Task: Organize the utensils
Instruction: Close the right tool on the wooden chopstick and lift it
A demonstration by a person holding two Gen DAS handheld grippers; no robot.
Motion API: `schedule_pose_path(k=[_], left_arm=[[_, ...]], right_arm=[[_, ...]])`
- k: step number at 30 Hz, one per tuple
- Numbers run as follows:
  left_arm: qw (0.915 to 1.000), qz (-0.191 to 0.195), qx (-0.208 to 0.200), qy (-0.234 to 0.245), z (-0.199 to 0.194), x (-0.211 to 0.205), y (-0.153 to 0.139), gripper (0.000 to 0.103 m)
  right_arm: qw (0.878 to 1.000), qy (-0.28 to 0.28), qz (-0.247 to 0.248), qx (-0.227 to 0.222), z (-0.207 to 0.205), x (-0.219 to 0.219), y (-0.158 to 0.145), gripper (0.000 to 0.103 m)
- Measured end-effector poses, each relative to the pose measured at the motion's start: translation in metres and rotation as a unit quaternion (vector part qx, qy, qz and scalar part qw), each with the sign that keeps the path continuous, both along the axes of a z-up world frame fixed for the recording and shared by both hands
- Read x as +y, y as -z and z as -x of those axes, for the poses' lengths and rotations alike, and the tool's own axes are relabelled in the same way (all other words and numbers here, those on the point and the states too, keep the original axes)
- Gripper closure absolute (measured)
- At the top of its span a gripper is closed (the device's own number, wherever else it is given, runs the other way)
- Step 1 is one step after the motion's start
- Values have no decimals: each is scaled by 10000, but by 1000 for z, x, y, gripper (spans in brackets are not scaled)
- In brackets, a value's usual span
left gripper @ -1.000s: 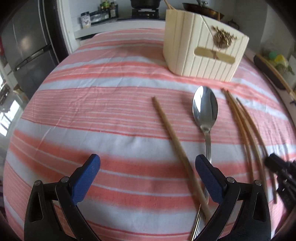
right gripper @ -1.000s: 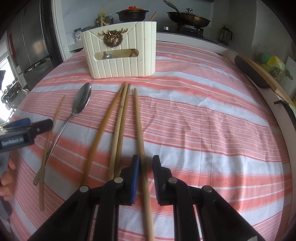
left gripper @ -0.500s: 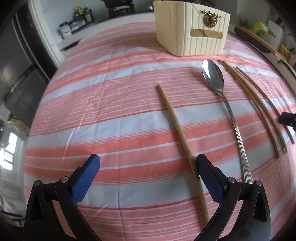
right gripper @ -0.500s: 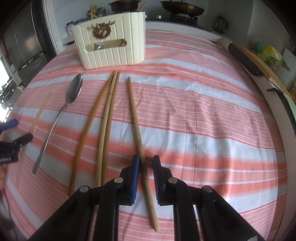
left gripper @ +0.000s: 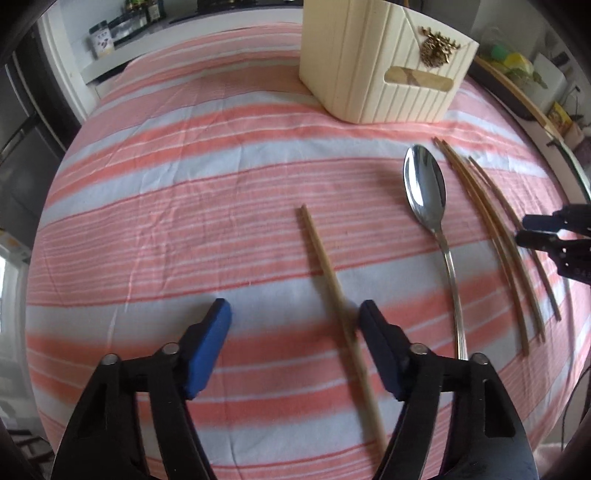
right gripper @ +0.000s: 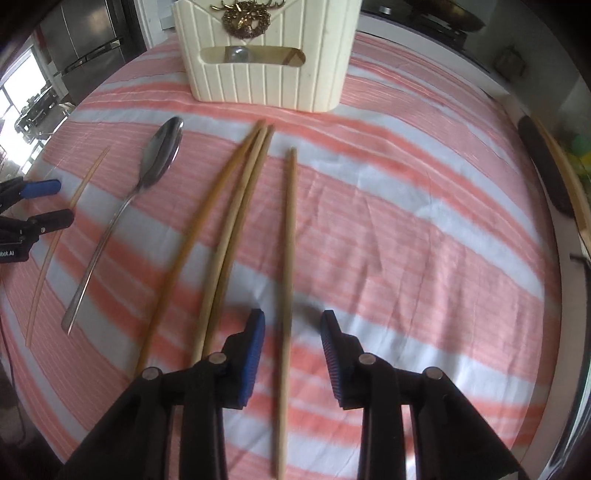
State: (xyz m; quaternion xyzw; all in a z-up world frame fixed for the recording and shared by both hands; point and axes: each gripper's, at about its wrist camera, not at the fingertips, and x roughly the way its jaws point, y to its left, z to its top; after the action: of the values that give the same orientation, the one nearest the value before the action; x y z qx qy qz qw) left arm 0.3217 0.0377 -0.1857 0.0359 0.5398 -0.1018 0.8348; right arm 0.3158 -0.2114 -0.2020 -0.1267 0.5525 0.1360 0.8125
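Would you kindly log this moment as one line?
left gripper: closing, chopstick between | right gripper: opening, right chopstick between | holder: upright

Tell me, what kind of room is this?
Probably a home kitchen. A pan sits on a stove behind the table, a steel fridge stands at the side, and a spoon lies on the striped tablecloth beside a cream utensil holder.

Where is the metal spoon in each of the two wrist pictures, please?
Left wrist view: the spoon lies right of centre, its bowl toward the cream utensil holder.
Right wrist view: the spoon lies left of centre, its bowl toward the same holder.
Shared landmark: the holder at the top of both views.
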Motion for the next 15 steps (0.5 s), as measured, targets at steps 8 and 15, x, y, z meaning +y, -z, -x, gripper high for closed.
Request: schedule_pose_path(k=[8,15], left_arm=[[9999,-109,-5,-82,-18,-15,-2,79],[9986,383,-301,-194,-15,-9,-13,99]], right_arm=[[9991,44,-353,-240,-76,25,-3,81],[9946,413,-819,-496,-84,9,-19,97]])
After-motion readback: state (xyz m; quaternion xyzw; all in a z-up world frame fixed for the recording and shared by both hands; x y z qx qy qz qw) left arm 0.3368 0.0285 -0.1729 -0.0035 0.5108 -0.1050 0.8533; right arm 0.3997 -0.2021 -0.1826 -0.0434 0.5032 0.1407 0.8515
